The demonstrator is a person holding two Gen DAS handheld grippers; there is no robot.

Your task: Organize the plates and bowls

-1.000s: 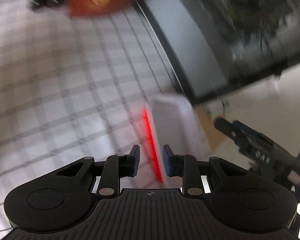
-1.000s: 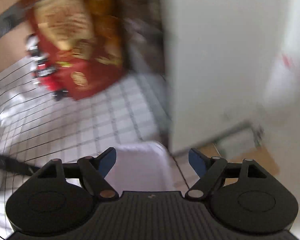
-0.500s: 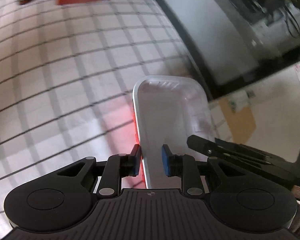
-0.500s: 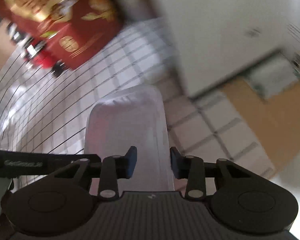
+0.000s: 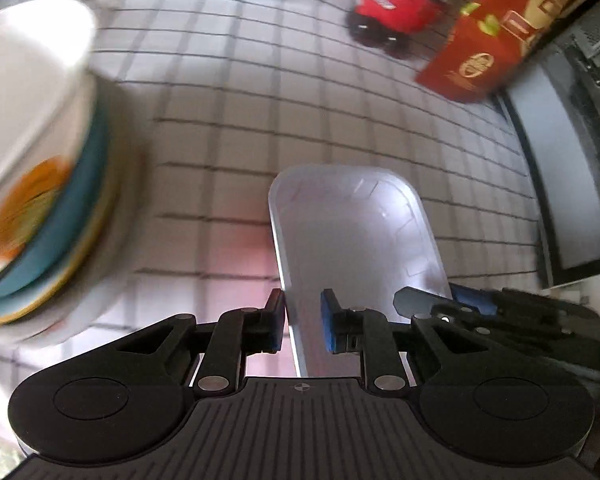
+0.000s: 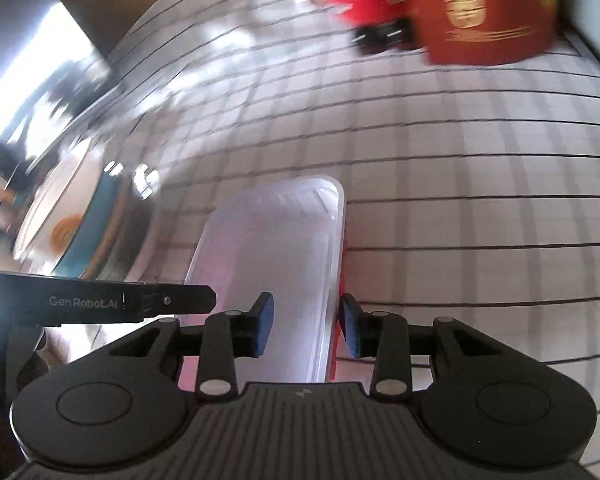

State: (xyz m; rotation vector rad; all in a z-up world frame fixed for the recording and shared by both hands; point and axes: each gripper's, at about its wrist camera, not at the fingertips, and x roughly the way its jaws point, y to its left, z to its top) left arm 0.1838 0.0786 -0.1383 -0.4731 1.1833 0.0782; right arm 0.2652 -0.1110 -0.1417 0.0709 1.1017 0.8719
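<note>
A white rectangular tray-shaped plate [image 5: 356,236] with a red underside is held between both grippers above the checked tablecloth. My left gripper [image 5: 302,326] is shut on its left rim. My right gripper [image 6: 306,326] straddles its right rim [image 6: 334,264], with its jaws closed onto it. The plate also shows in the right wrist view [image 6: 272,264]. A blurred stack of bowls and plates [image 5: 32,156], white on top with an orange print and teal and yellow rims below, stands to the left; it also shows in the right wrist view [image 6: 72,232].
A red box with gold print [image 5: 492,48] and a red toy vehicle [image 5: 400,12] stand at the far side of the cloth [image 5: 292,104]. A dark-edged grey panel [image 5: 560,152] runs along the right.
Both grippers have swung left with the plate: the bowl stack has come into view on the left, and the red box and toy moved to the upper right.
</note>
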